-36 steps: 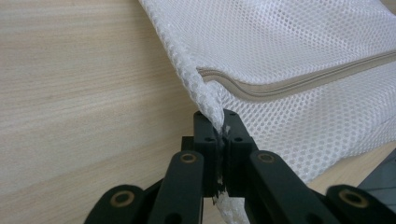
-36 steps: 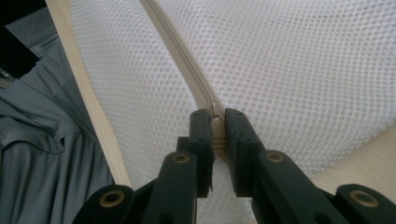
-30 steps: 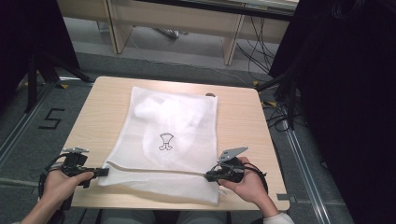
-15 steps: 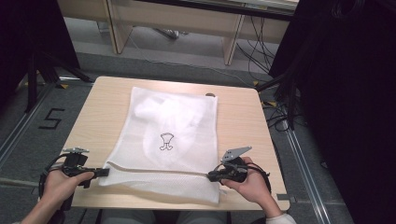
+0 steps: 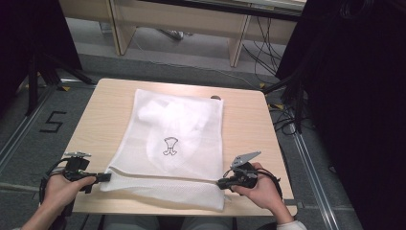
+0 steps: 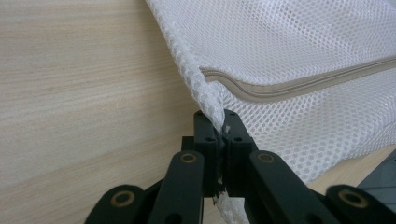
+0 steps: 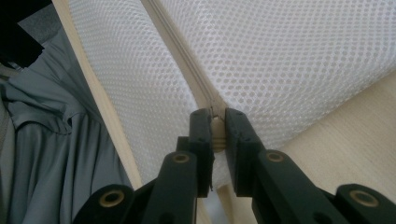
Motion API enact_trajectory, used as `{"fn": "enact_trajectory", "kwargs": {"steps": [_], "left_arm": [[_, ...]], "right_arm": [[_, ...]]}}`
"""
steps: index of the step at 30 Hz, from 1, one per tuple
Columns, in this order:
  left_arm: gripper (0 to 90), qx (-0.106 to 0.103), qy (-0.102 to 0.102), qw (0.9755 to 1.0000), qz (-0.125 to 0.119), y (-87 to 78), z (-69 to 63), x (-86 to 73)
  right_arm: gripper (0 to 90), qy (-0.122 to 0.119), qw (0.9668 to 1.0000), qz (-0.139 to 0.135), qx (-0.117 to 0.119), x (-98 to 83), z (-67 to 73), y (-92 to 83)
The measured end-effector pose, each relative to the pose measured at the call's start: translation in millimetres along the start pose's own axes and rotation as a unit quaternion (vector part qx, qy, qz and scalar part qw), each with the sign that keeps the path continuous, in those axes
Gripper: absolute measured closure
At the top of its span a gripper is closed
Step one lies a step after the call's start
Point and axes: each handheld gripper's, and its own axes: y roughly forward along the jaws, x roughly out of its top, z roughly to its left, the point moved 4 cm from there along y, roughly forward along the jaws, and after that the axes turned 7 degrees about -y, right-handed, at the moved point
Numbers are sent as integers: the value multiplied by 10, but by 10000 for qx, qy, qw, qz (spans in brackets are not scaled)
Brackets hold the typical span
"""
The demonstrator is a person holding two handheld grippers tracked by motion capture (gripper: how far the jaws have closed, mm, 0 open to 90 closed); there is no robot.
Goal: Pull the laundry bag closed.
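A white mesh laundry bag (image 5: 174, 139) lies flat on the wooden table (image 5: 249, 124), with a small black emblem (image 5: 169, 145) at its middle and a beige zipper (image 5: 163, 176) running across near its front edge. My left gripper (image 5: 106, 177) is shut on the bag's left edge, where mesh (image 6: 280, 42) is pinched between the jaws just below the zipper (image 6: 299, 84) end. My right gripper (image 5: 221, 183) is shut on the bag's right edge, clamped on the zipper (image 7: 187, 60) end. White clothing shows faintly inside the mesh.
The table's front edge (image 5: 158, 211) runs just below the bag. Grey fabric (image 7: 51, 140) of the person's clothing hangs past that edge. Dark curtains, cables (image 5: 287, 120) and a floor mark "5" (image 5: 52, 122) surround the table. Bare wood lies left and right of the bag.
The right hand has shifted slightly toward the front edge with the bag's corner in its grip. The left hand and the bag's far part have stayed still.
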Motion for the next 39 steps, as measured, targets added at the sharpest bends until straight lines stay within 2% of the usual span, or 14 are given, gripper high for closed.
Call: {"fn": "enact_trajectory", "kwargs": {"steps": [1,3,5,10,16,20,22,24,28,30,32,33,36,39], "left_arm": [[861,11,119,9999,106,-14,14,-3],[861,1,63,9999,79,-11,14,-1],[862,20,42,10000,67,-12,16,-2],[862,38,74,9999,121,-11,23,-6],[862,58,77,9999,113,-2,20,-6],[861,39,72,9999,121,-9,21,-8],[861,-18,19,9999,136,6,18,-9],[861,4,-63,10000,39,16,7,-9],[846,-11,226,9996,170,30,14,-26],[831,7,195,9997,142,34,13,-28],[803,115,388,9990,174,10,36,-31],[781,115,388,9990,174,10,36,-31],[708,344,490,9982,-3,-7,45,-33],[664,433,619,9971,-130,-44,63,-11]], "right_arm": [[825,-134,9999,-1,-55,-10,-31,6],[825,-190,9998,-5,-55,-16,-38,7],[825,-112,9999,53,-20,-29,-36,-2],[826,-209,9997,79,53,-30,-38,16],[826,-187,9997,139,-76,-52,-60,28],[826,-176,9997,156,5,-57,-63,16],[826,-97,9998,198,-7,-62,-60,18],[826,-190,9995,234,-42,-64,-71,43],[823,-222,9994,234,-82,-65,-61,70],[823,-231,9994,258,-53,-68,-47,88],[821,-126,9995,268,-88,-69,-26,98],[818,-120,9995,281,-69,-69,-21,98],[799,-175,9995,223,-110,-74,-36,109],[781,-154,9997,159,-116,-84,-44,108]]}}
